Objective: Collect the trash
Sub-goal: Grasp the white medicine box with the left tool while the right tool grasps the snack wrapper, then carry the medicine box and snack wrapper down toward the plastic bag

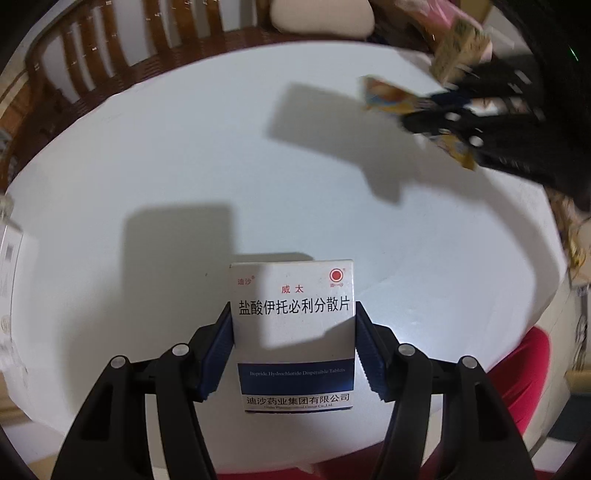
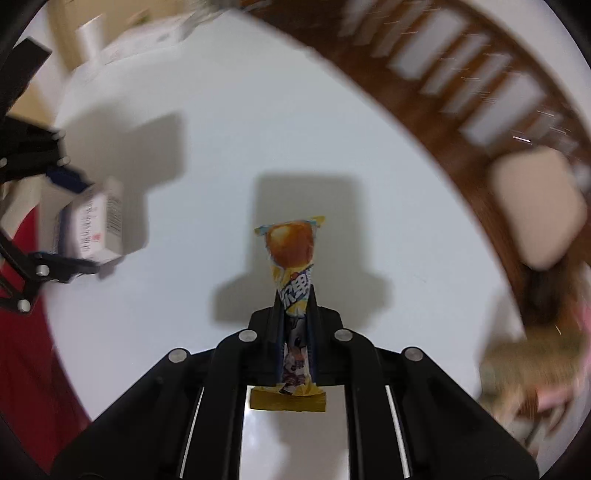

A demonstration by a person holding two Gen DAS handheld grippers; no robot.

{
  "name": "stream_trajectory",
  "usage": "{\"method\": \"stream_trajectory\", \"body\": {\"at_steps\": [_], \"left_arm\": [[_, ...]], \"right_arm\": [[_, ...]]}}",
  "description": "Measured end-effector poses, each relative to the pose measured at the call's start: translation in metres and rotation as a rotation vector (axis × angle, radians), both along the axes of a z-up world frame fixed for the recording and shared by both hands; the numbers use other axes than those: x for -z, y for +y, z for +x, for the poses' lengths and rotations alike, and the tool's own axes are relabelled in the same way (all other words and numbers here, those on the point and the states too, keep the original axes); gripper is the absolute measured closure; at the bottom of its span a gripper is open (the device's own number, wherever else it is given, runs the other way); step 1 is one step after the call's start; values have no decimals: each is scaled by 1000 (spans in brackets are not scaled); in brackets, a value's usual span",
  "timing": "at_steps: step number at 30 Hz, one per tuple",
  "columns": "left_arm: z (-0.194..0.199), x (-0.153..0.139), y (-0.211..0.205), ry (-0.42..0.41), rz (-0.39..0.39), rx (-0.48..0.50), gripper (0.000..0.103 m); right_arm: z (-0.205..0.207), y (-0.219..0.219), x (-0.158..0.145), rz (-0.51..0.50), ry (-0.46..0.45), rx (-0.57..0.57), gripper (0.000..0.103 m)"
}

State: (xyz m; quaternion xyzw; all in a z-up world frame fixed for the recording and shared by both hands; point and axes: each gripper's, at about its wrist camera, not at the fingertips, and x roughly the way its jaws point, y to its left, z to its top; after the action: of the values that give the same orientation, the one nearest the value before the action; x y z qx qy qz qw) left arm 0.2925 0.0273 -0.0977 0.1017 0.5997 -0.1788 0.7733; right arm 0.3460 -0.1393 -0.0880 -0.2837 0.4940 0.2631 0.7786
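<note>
My left gripper (image 1: 293, 314) is shut on a white and blue medicine box (image 1: 293, 332) with Chinese print, held above the round white table (image 1: 184, 177). My right gripper (image 2: 294, 299) is shut on a yellow snack wrapper (image 2: 291, 258) with an orange picture, held above the same table (image 2: 277, 129). In the left wrist view the right gripper (image 1: 480, 110) shows blurred at the upper right with the wrapper (image 1: 388, 94). In the right wrist view the left gripper (image 2: 55, 221) shows at the left edge with the box (image 2: 96, 225).
A wooden chair back (image 1: 92, 62) curves behind the table, with a beige cushion (image 1: 321, 16) beyond it. A red object (image 1: 517, 376) lies below the table's right edge. White packaging (image 1: 11, 266) sits at the left edge. Blurred clutter (image 1: 458, 44) stands at the far right.
</note>
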Motion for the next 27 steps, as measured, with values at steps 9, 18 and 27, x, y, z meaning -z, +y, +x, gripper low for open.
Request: {"method": "stream_trajectory", "body": {"at_steps": [9,18,27], "left_arm": [[-70,-42,-13,-156,-60,-67,43],[-129,-79,-9,-287,-77,-82,43],[-189,-87,-3,-354,-88,-110,43]], "right_arm": [[-115,-4,-59,159,-144,244,93],[-212,-1,-94,275,-278,380,93],[-277,3,-98,345,-345,446,93]]}}
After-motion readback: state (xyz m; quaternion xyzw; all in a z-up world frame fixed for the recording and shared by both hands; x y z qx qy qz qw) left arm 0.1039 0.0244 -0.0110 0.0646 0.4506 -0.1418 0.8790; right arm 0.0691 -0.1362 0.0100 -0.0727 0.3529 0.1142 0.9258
